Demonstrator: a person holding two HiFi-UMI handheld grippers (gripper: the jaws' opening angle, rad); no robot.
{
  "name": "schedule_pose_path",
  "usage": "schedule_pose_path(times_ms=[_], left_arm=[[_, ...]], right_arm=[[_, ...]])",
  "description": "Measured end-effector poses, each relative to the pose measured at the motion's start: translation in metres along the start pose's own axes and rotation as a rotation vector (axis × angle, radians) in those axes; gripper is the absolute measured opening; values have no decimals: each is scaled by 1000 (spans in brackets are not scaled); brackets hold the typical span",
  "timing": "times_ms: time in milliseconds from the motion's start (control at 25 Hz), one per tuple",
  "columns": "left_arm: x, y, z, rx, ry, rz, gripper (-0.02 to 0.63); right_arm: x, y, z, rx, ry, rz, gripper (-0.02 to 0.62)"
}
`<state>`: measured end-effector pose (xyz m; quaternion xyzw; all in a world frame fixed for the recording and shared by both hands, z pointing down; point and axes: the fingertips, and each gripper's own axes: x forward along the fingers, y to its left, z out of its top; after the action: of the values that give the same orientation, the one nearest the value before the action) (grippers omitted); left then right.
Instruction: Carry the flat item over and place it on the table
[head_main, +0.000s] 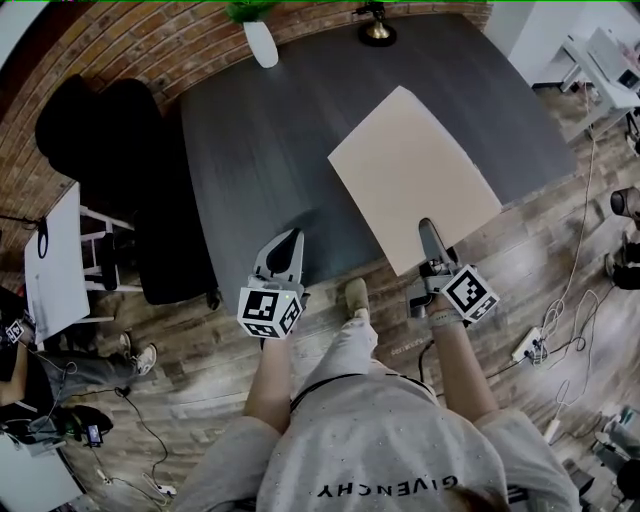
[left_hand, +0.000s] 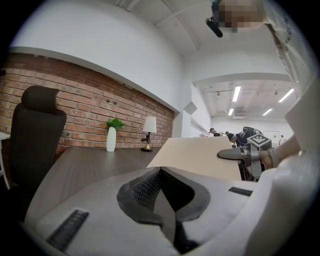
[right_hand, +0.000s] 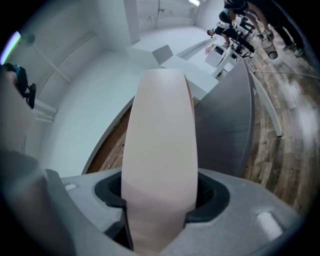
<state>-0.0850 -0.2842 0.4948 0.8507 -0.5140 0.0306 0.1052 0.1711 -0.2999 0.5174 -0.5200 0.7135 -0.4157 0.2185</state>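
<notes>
A flat beige board hangs over the right part of the dark table, tilted and reaching past the table's near edge. My right gripper is shut on the board's near edge. In the right gripper view the board runs out between the jaws of that gripper. My left gripper hovers at the table's front edge, left of the board, shut and holding nothing. The left gripper view shows its jaws meeting, with the board and the right gripper off to its right.
A black office chair stands at the table's left side. A white vase with a plant and a small lamp sit at the far edge. A white side table is on the left, and cables lie on the wooden floor to the right.
</notes>
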Motion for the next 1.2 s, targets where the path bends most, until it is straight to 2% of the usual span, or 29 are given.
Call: schedule_pose_path(times_ms=[280, 520, 600, 1200], left_arm=[[15, 8, 5, -26, -7, -5, -2], [21, 14, 2, -40, -5, -12, -2], [23, 14, 1, -41, -2, -19, -2], [25, 25, -1, -62, -10, -7, -2]], right_arm=[[25, -16, 9, 52, 0, -94, 309], [40, -47, 18, 270, -66, -184, 327], [45, -52, 16, 306, -70, -200, 328], [107, -53, 1, 321, -45, -270, 350]])
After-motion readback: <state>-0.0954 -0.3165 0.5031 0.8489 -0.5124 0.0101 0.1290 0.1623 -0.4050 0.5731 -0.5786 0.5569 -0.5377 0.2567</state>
